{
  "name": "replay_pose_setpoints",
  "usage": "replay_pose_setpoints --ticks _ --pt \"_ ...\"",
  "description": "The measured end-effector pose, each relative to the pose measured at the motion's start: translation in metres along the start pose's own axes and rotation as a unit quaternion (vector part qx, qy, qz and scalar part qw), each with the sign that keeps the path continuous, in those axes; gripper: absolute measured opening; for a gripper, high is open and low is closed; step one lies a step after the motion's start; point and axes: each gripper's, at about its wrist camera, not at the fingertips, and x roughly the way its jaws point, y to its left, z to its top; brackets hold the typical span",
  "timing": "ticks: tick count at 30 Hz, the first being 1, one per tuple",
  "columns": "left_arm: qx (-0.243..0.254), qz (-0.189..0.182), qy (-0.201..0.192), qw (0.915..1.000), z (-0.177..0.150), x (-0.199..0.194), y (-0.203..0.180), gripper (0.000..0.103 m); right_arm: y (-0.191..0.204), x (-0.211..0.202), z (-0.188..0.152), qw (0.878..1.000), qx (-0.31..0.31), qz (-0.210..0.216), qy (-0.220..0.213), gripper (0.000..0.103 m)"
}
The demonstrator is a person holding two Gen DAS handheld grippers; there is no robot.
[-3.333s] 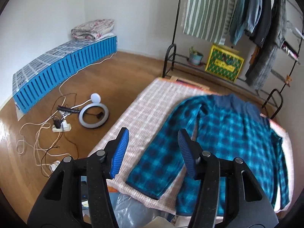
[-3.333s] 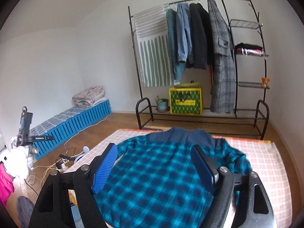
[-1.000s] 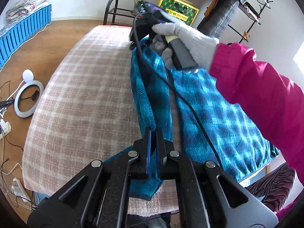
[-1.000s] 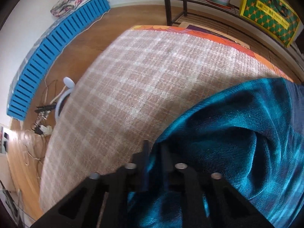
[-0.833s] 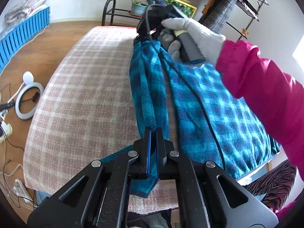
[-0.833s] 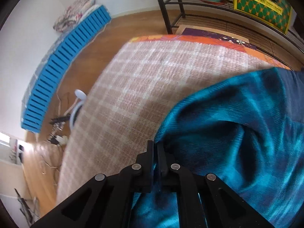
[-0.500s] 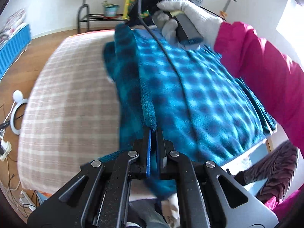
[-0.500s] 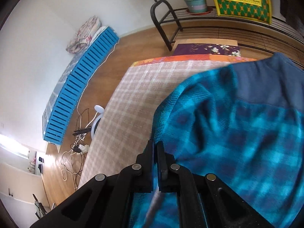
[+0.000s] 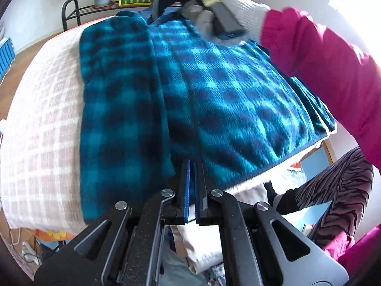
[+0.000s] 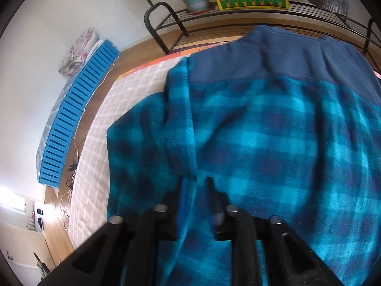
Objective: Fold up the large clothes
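With left side panel folded over onto body, I judge first fold done on teal plaid fleece jacket [image 9: 226, 100], which lies on checked table cover [image 9: 40, 128]. Left gripper [image 9: 191, 166]: jaws pressed together at hem; whether fabric pinched, cannot tell. Right gripper [image 10: 194, 183]: jaws opening at shoulder, fold edge between them, pads not pressing. Left to do, in my judgement: opposite side and sleeve, then crosswise fold.

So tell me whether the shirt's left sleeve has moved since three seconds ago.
Yes. The sleeve lay spread out on the checked blanket; now it is folded in over the shirt body.
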Motion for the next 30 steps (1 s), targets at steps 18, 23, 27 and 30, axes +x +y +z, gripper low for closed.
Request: replay_pose_setpoints --ticks 18,23,27,30 --pt "-0.276 -0.002 -0.038 0.9604 -0.028 -0.030 0.141 0.025 0.034 -0.161 -0.202 0.987 -0.109 0.113 -0.026 0.051" --pt "-0.325 -0.033 0.002 0.9452 -0.043 -0.002 0.154 0.025 0.046 -0.108 -0.257 0.984 -0.116 0.128 0.045 0.054" --pt "-0.333 -0.021 0.008 0.9426 -0.048 0.006 0.152 0.025 0.050 -0.060 -0.273 0.981 -0.094 0.140 0.092 0.056" --pt "-0.349 -0.028 0.016 0.9364 -0.052 0.013 0.155 0.025 0.053 -0.041 -0.278 0.977 -0.084 0.165 0.106 0.056"
